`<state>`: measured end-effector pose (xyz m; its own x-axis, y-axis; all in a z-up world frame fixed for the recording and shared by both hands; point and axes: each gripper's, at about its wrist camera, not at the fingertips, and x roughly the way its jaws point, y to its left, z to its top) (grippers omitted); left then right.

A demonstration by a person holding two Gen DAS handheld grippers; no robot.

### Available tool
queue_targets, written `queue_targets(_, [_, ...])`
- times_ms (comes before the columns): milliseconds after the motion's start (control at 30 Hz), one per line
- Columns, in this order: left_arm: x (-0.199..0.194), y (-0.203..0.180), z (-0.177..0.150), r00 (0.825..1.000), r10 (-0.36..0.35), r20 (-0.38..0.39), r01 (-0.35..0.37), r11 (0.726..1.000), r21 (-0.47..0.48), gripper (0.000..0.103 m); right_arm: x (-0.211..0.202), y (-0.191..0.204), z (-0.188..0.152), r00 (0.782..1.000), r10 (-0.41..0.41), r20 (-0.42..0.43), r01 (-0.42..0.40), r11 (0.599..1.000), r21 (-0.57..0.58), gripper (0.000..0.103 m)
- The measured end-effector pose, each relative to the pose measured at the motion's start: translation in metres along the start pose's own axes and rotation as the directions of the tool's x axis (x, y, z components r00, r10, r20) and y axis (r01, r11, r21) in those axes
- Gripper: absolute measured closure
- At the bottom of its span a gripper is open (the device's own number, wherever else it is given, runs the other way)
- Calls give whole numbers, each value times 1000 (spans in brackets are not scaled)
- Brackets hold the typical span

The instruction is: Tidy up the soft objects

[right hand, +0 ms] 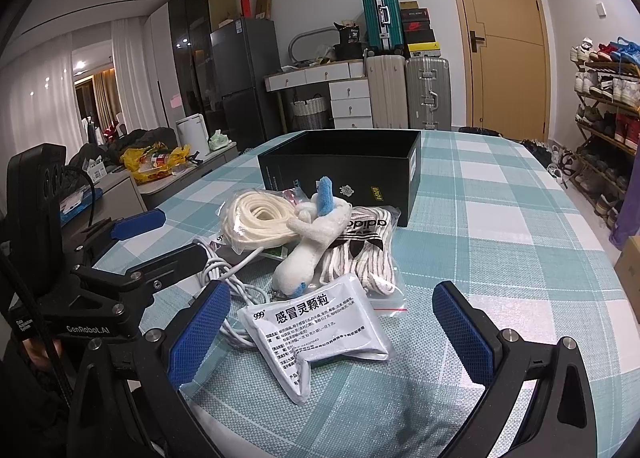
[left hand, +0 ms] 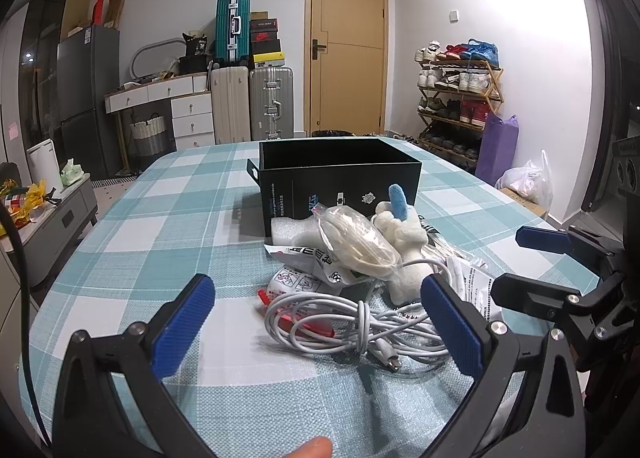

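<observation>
A pile of soft things lies on the checked tablecloth in front of an open black box [left hand: 340, 174] [right hand: 340, 162]. It holds a white plush toy with a blue ear [left hand: 404, 242] [right hand: 316, 234], a bag of cream cord [left hand: 352, 238] [right hand: 256, 224], a coiled white cable [left hand: 352, 322] [right hand: 236, 270], a white medicine sachet [right hand: 320, 330], a bag of striped laces [right hand: 364, 254] and white foam [left hand: 288, 230]. My left gripper [left hand: 320, 322] is open around the cable, above the table. My right gripper [right hand: 332, 326] is open around the sachet.
The table [left hand: 160, 218] runs on to the left and behind the box. Suitcases [left hand: 252, 102], drawers, a door [left hand: 348, 46] and a shoe rack [left hand: 460, 98] stand at the far walls. A low cabinet [left hand: 52, 214] stands left of the table.
</observation>
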<state>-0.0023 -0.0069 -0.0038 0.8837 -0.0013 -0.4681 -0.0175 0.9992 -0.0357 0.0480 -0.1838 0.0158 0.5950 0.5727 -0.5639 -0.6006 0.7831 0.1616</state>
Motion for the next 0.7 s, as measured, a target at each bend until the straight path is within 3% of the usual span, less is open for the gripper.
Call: queue_targets(700, [1, -2, 2, 999, 16, -28, -14, 999, 40, 0, 3, -1, 4, 999, -25, -44, 25, 1000, -6, 0])
